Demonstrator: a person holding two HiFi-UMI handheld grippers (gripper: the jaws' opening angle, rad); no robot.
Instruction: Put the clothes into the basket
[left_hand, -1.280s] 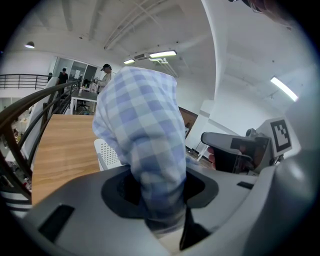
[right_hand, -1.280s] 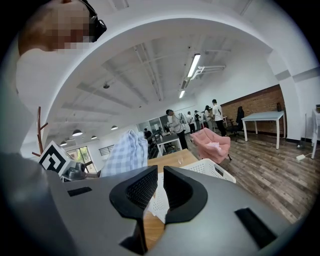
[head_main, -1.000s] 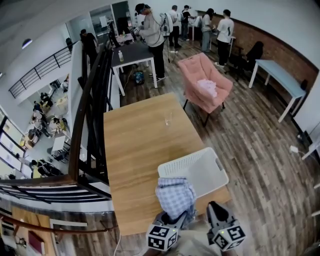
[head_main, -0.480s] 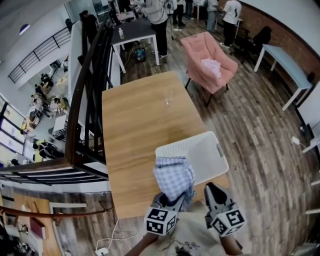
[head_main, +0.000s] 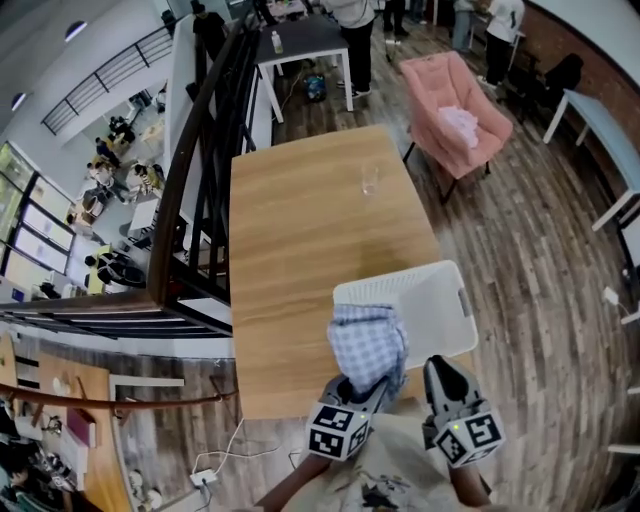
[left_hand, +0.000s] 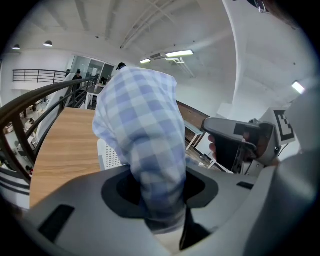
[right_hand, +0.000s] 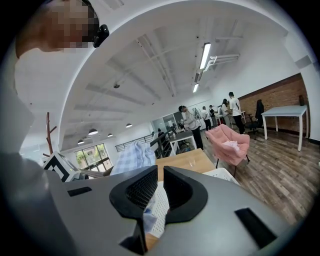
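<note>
In the head view, your left gripper (head_main: 366, 388) is half buried under the soft blue-checked cloth (head_main: 367, 343) it clamps. The cloth bunches over the white perforated basket (head_main: 445, 275) at its 7 o'clock rim. The smooth wooden table (head_main: 300, 230) stretches toward 12 o'clock.

In the left gripper view, cloth fills the jaws and hides their tips.

In the right gripper view, your right gripper (right_hand: 158, 181) has its jaws drawn together, holding nothing. Basket mesh shows through the slit.

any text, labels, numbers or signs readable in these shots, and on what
No words, numbers or brands can be read in any view.
Left gripper: its cube carries a black-and-white square marker, a pattern and not text.
Right gripper: the same kind of marker, no text.
Checked cloth and white basket: no label or print shows.
</note>
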